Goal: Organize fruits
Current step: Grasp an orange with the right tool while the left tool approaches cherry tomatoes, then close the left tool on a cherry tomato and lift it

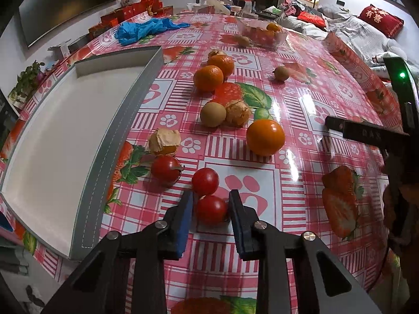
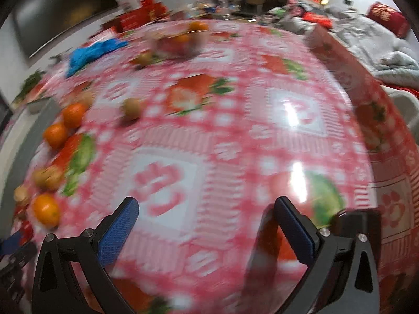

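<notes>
1 cherry tomato [image 1: 211,208] sits clamped between the left gripper [image 1: 211,204] pads (blue) — right gripper [image 2: 207,206] gapes.

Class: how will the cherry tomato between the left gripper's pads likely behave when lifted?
The tomato looks round and glossy, so it may slip or roll. It probably squashes easily; the left gripper should squeeze gently.

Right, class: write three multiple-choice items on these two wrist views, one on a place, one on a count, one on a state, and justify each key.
1. The white tray lies where relative to the fruit?
A left
B right
C behind

2. How many red tomatoes are on the table?
A one
B three
C five

3. The left gripper is:
A wide open over bare cloth
B out of view
C closed on a tomato

Key: A, the tray fills the left side; B, three red ones sit near the gripper; C, both pads press the tomato.
</notes>
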`<state>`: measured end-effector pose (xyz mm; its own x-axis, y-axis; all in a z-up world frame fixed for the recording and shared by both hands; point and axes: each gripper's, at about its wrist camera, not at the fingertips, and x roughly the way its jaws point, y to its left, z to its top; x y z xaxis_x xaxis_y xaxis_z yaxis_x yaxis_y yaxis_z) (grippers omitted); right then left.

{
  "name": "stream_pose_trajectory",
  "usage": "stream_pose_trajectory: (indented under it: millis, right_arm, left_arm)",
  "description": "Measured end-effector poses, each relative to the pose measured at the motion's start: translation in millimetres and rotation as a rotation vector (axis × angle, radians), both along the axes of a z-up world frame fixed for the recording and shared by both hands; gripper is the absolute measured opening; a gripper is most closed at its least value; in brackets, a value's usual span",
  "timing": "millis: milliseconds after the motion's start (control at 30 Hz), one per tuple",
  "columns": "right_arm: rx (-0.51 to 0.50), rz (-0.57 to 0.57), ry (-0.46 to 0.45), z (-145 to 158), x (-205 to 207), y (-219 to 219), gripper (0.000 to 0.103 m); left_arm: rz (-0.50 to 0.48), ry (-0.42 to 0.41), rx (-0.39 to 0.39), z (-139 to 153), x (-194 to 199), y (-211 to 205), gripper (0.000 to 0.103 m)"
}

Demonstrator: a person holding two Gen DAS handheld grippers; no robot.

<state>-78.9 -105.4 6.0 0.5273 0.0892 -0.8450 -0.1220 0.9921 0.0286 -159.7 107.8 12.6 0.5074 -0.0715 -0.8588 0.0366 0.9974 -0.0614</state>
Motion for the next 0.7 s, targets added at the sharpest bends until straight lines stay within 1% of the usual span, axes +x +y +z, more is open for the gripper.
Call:
stream_pose_trajectory:
  millis: [100,133,300,333,433,467,500,533,567,600,700]
  right_arm:
    - [0.079,0.095,0.006,6,-11,25,0.103]
    - [0.090,0.115,0.001,9,-13,33,0.103]
    - [0.105,0.223,-0.017,19,-21,74,0.102]
    - [0.097,0.245,-0.010,17,-21,83,0.100]
    - [0.095,0.280,0.028,8,-19,101,0.084]
    - [0.114,0.291,0.042,6,-20,106,0.077]
    - [0.125,0.299,0.058,4,-19,109,0.073]
    - [0.114,0.304,0.062,1,-20,114,0.067]
    - [0.085,0.306,0.049,1,-22,119,0.049]
    - [0.070,0.321,0.047,1,-23,124,0.038]
    - [0.082,0.333,0.059,1,-24,123,0.039]
  left_arm:
    - [-0.006,-0.005,-0.007,0,-1,2,0.030]
    - [-0.005,-0.006,-0.008,0,-2,2,0.030]
    - [-0.001,-0.006,-0.025,0,-4,8,0.030]
    - [-0.001,-0.005,-0.032,0,-4,9,0.030]
    - [-0.006,-0.009,-0.032,0,-4,9,0.030]
    - [-0.009,-0.011,-0.029,0,-4,9,0.030]
    - [-0.013,-0.014,-0.026,0,-5,9,0.030]
    - [-0.014,-0.015,-0.026,0,-5,9,0.030]
    - [-0.014,-0.016,-0.030,0,-5,9,0.030]
    - [-0.014,-0.015,-0.036,0,-5,10,0.030]
    - [-0.014,-0.016,-0.060,1,-6,14,0.030]
